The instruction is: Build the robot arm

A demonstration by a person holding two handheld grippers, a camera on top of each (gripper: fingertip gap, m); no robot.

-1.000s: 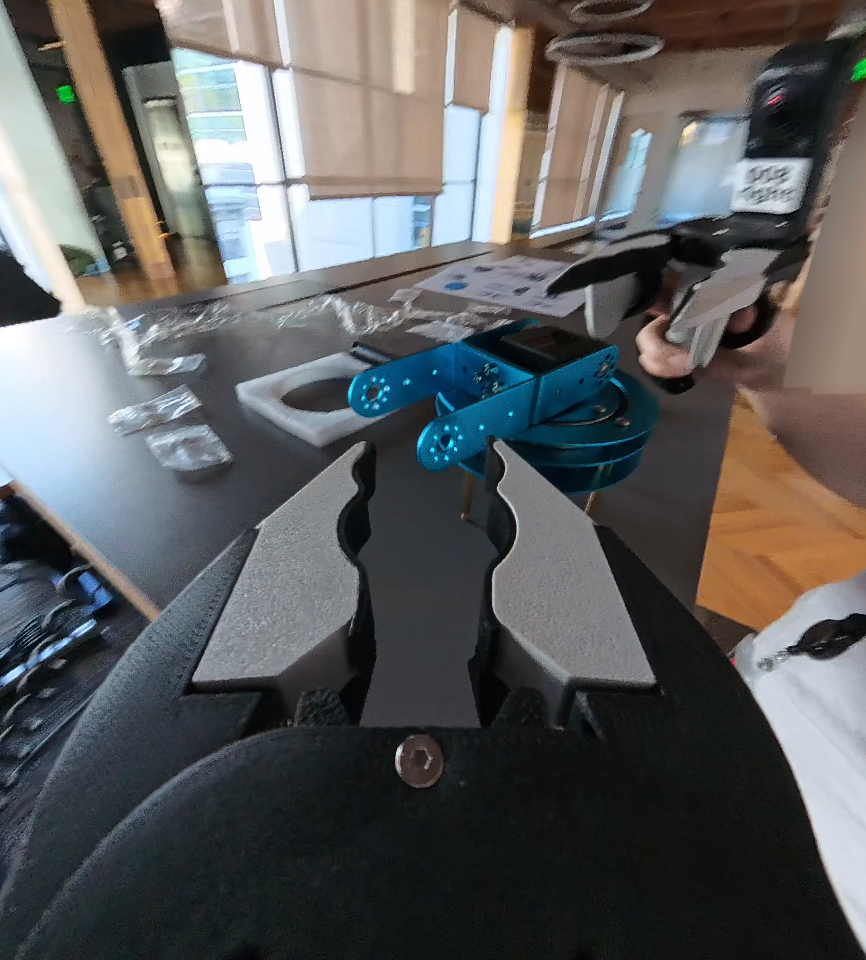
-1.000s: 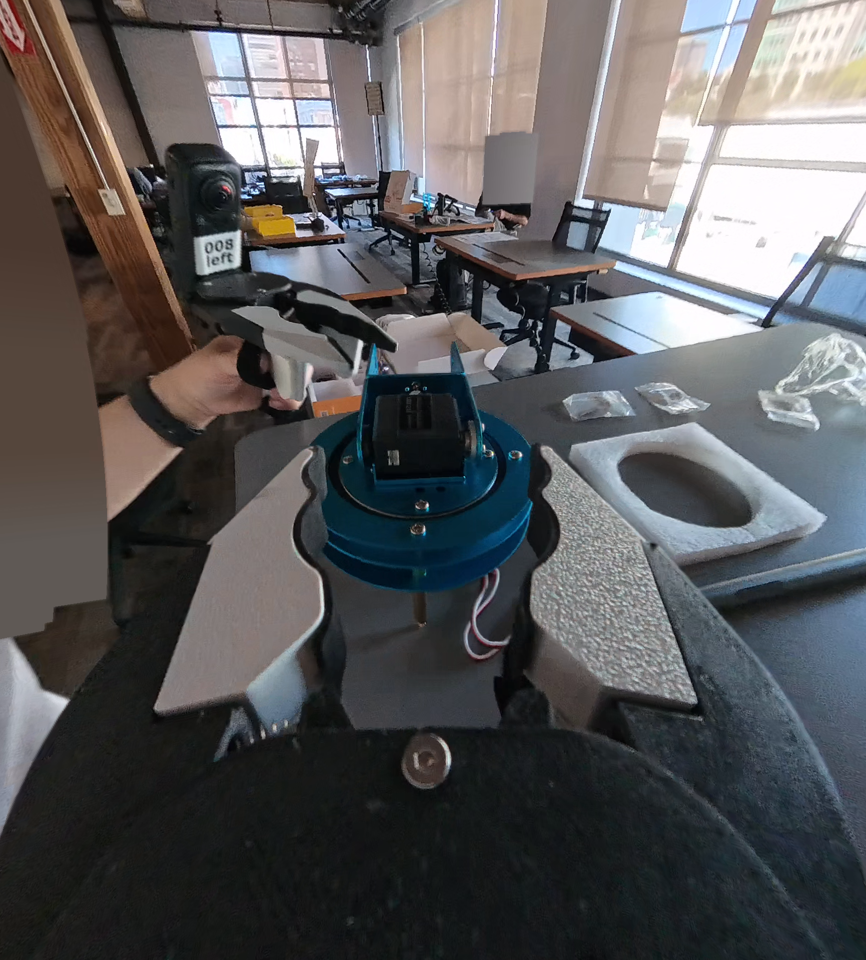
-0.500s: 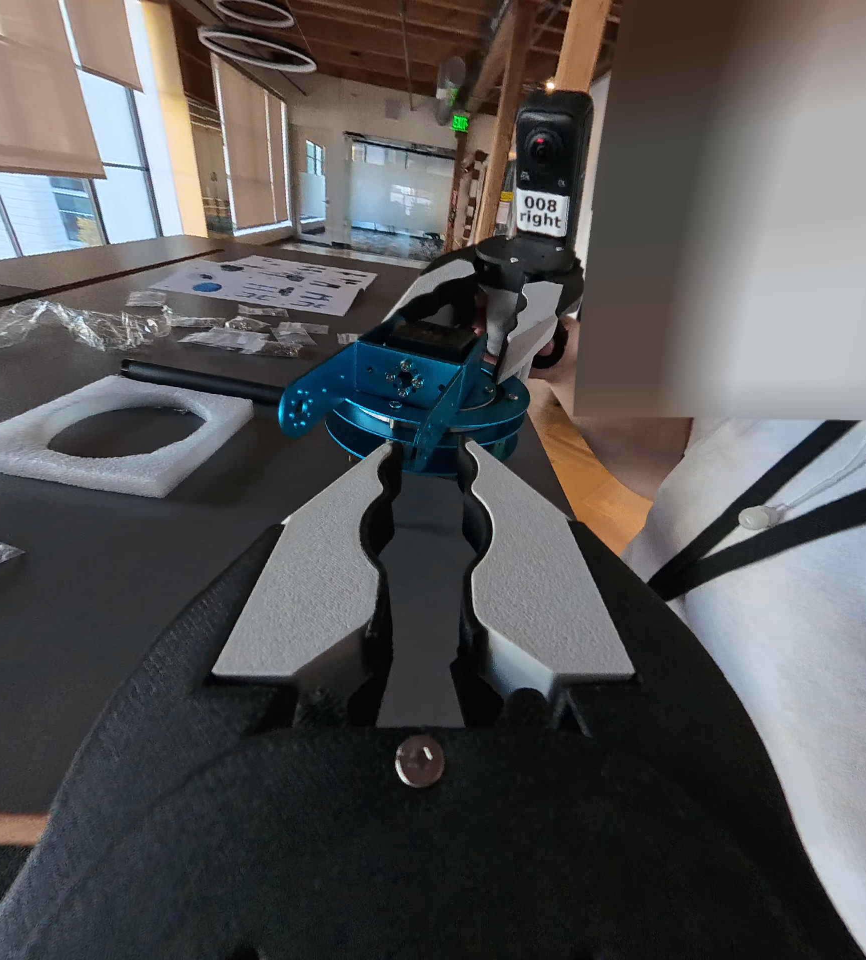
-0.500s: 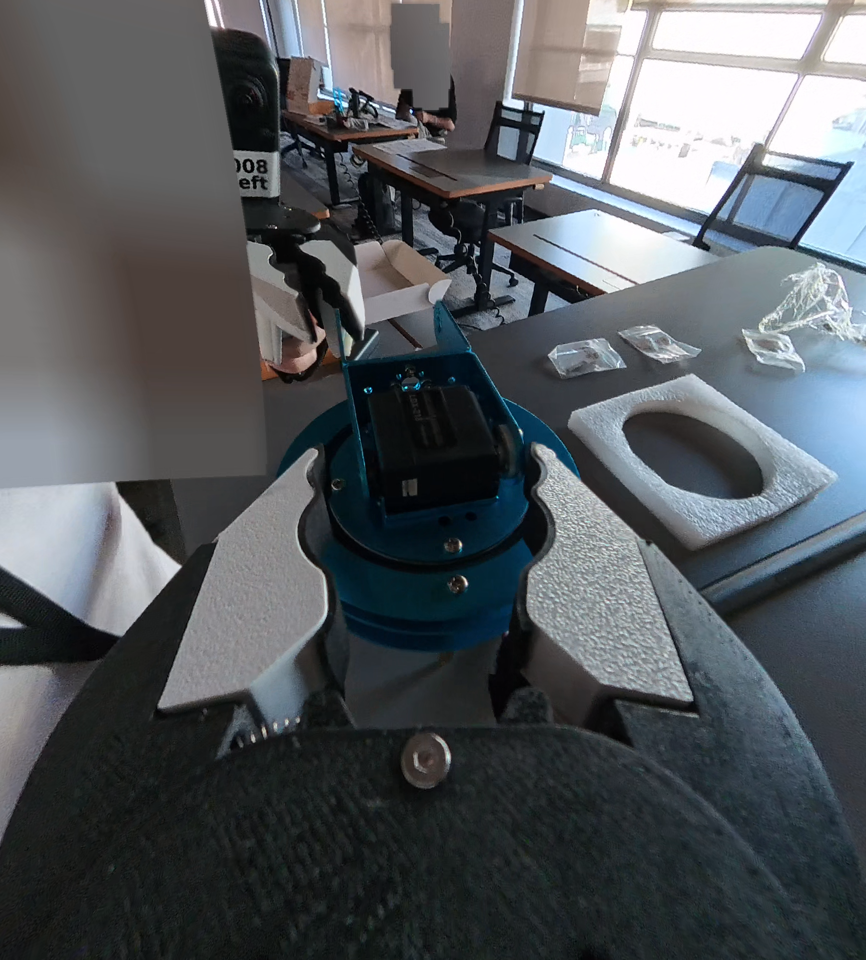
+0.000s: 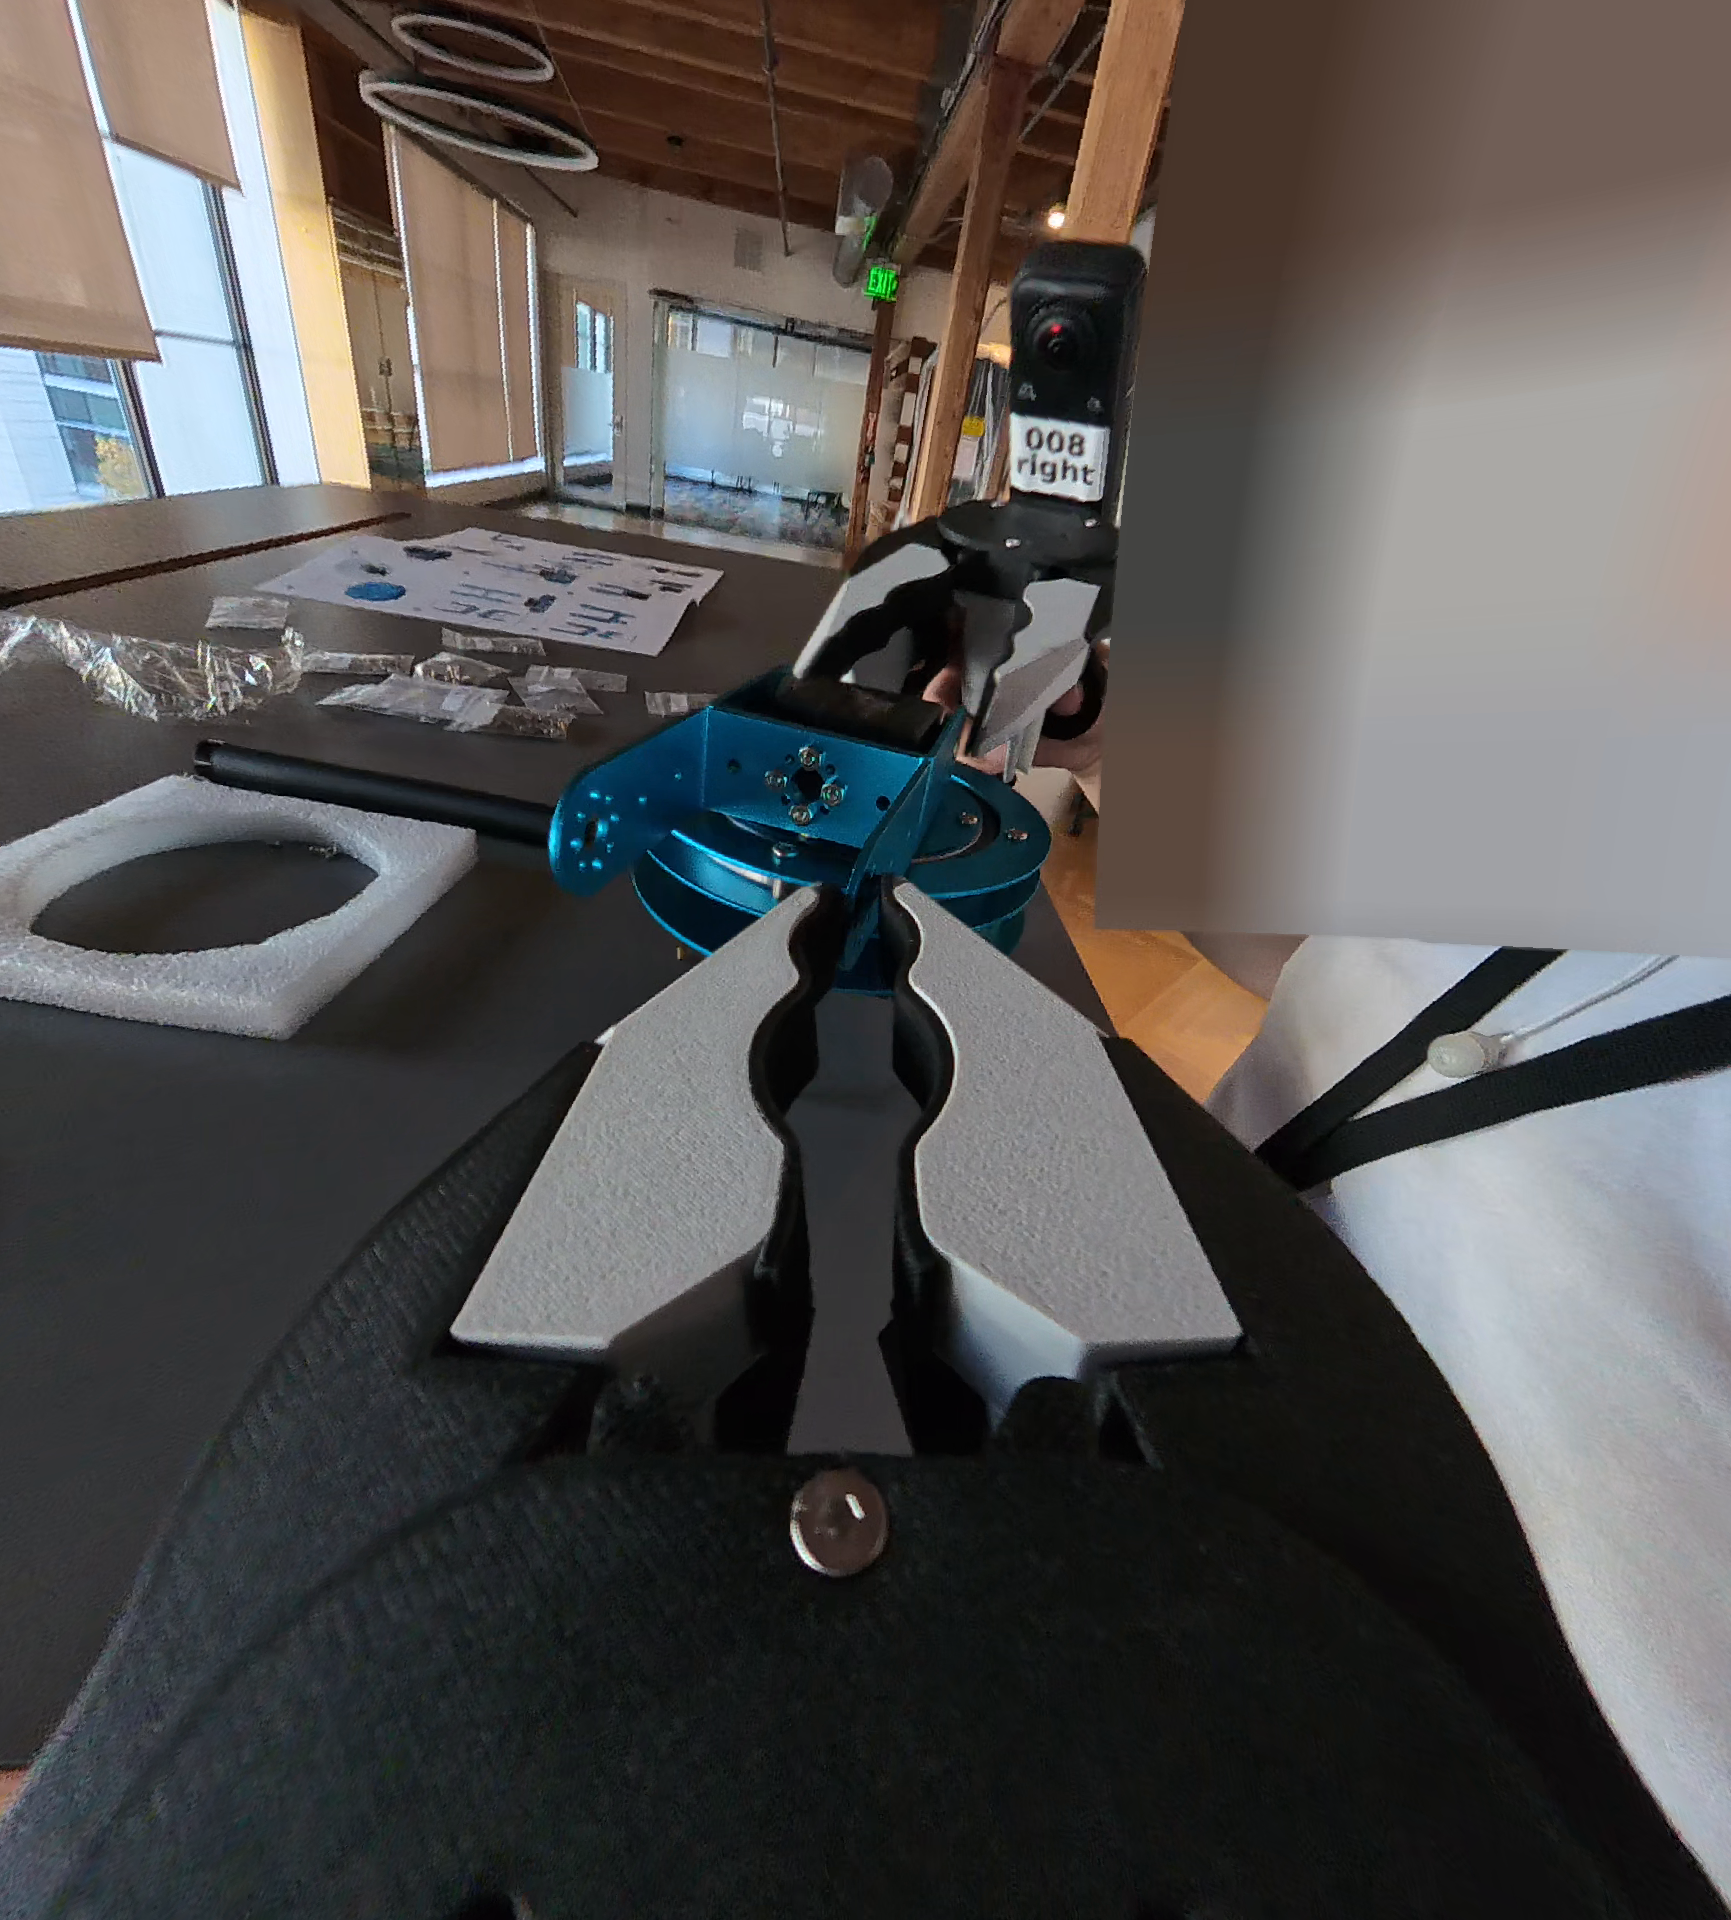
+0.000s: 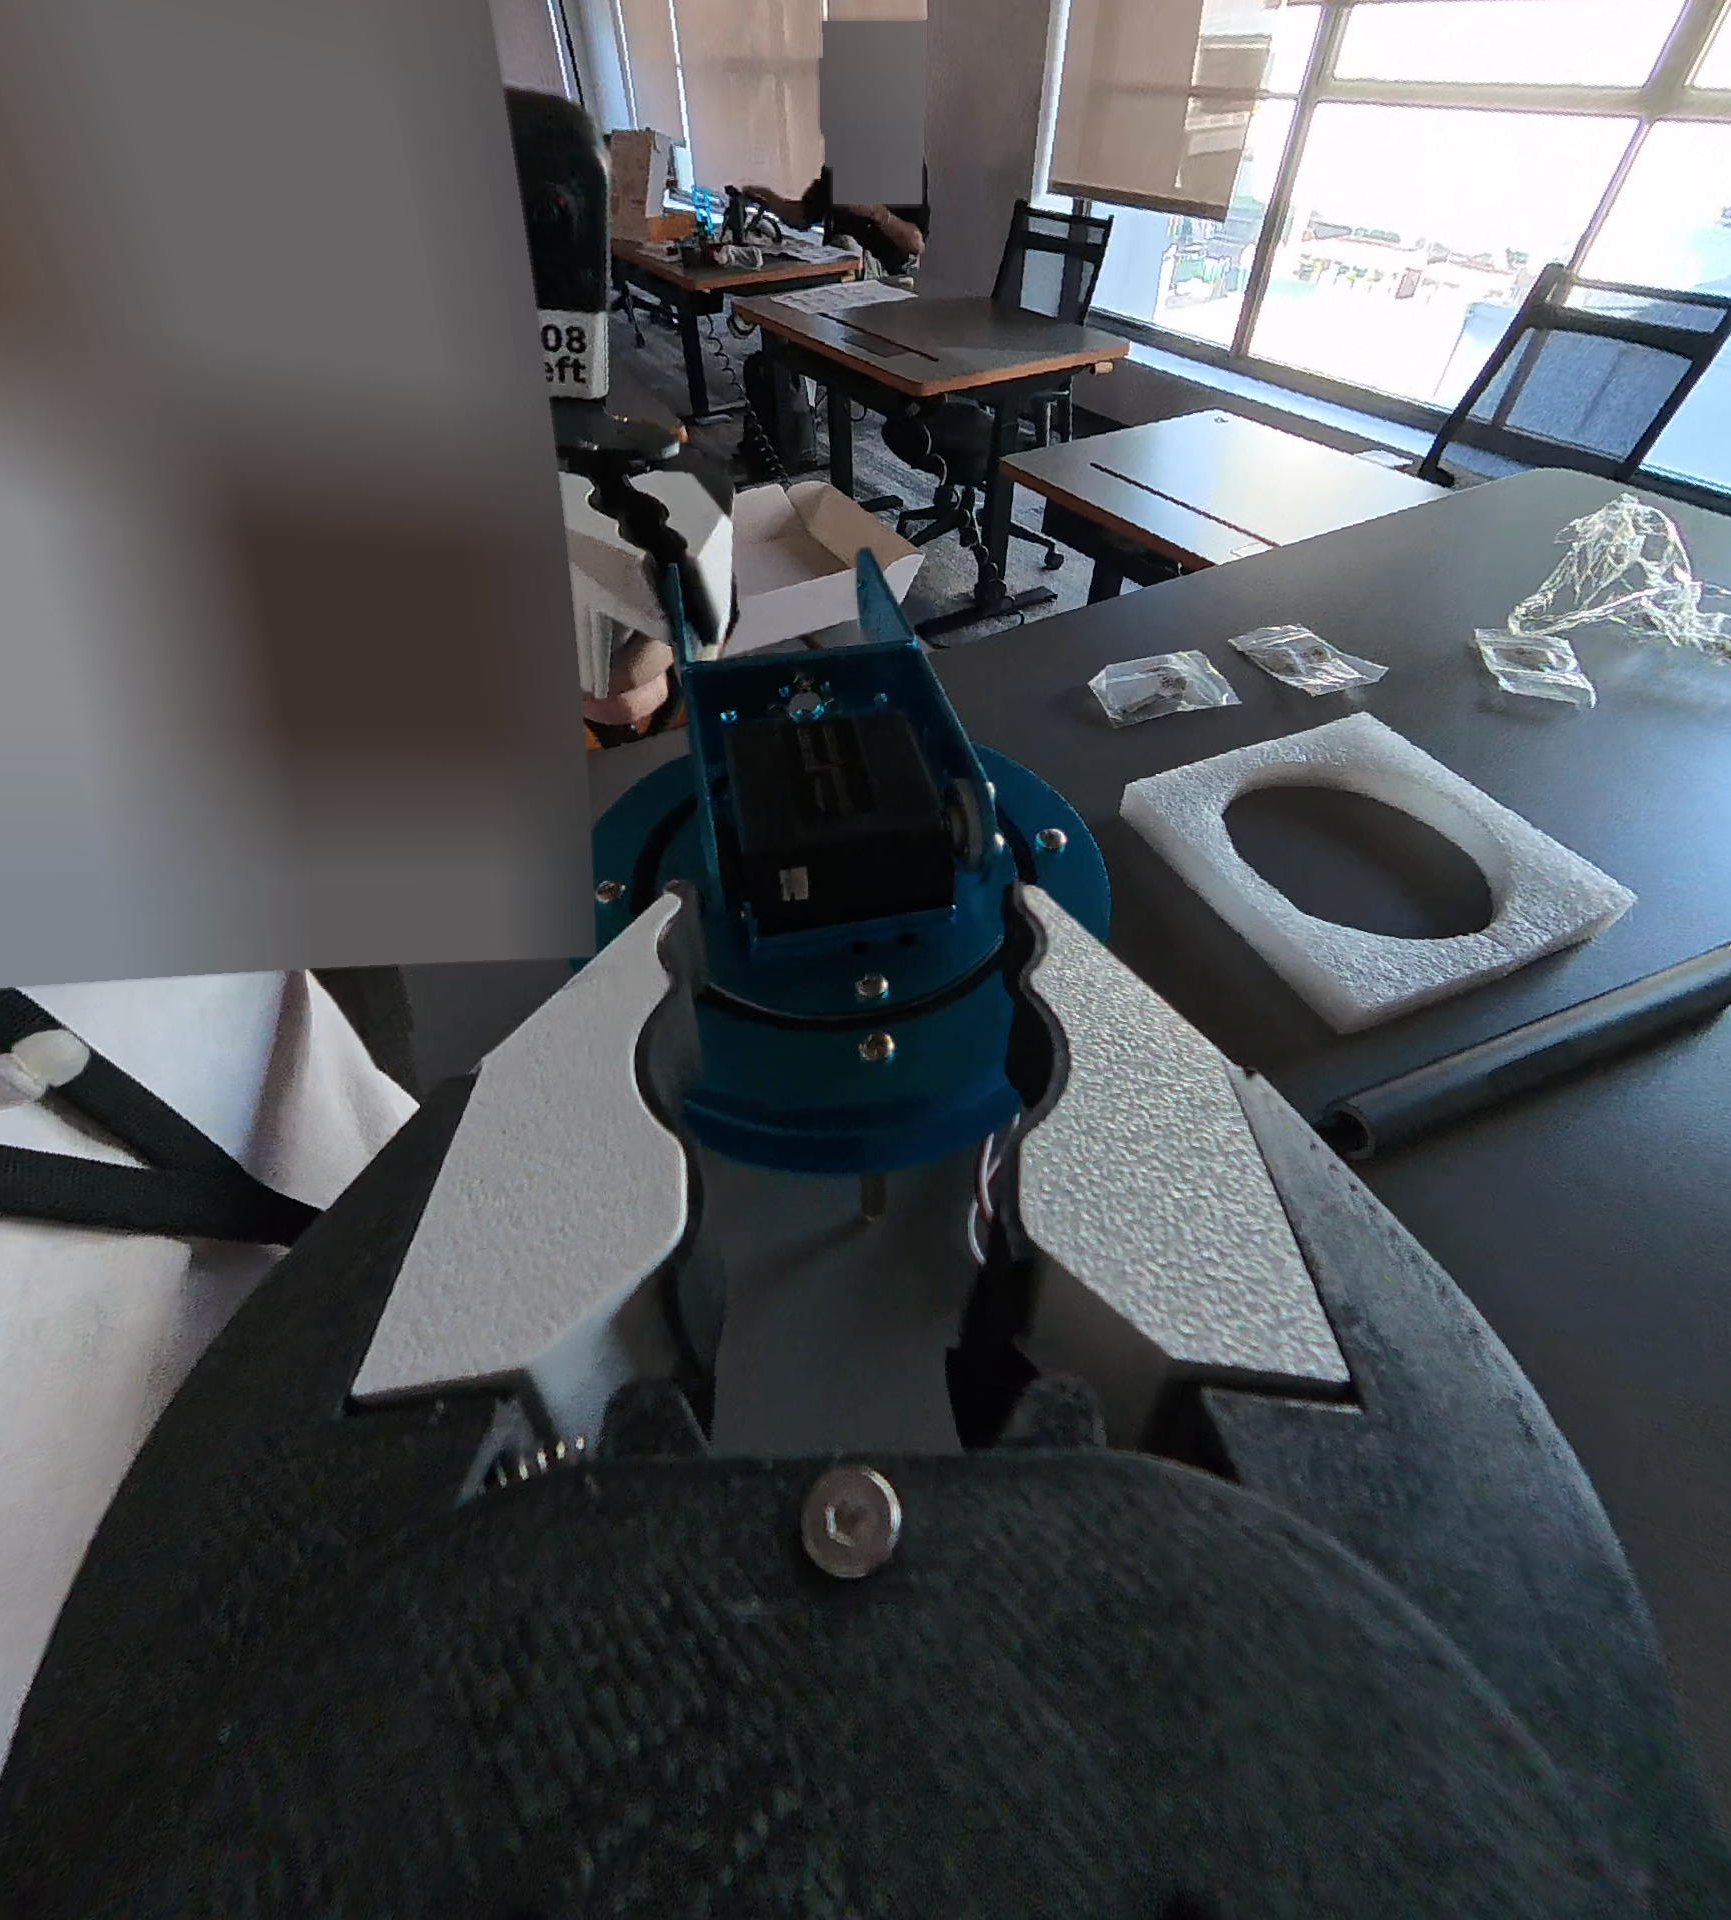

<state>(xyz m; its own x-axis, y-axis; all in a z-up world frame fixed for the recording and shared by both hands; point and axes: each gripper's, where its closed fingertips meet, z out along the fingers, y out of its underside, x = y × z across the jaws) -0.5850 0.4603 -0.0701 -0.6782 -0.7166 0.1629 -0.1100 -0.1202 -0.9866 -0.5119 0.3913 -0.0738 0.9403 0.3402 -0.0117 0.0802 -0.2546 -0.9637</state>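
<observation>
Two handheld grippers meet at a blue metal assembly near the edge of a dark table (image 5: 217, 1143). The assembly is a round blue turntable base (image 6: 799, 1081) carrying a blue U-shaped bracket (image 5: 736, 790) with a black servo block (image 6: 830, 821) seated inside it.

The left gripper (image 5: 856, 914) has its grey fingers (image 5: 674, 1122) nearly pressed together, pinching the thin edge of one bracket arm between the tips. The right gripper (image 6: 845, 925) has its fingers (image 6: 1152, 1174) spread wide on either side of the round base, close against its rim; whether they actually clamp it cannot be told. Red and white wires (image 6: 991, 1174) hang beneath the base beside the right finger.

Just beside the assembly lies a white foam square with an oval cutout (image 6: 1360, 883), and a black rod (image 6: 1547, 1049) rests near it. Farther along the table lie small clear plastic bags (image 6: 1162, 686), crumpled clear wrap (image 6: 1619, 582) and a printed paper sheet (image 5: 497, 592). A person in a white shirt (image 5: 1567, 1351) with black straps stands at the table's edge.
</observation>
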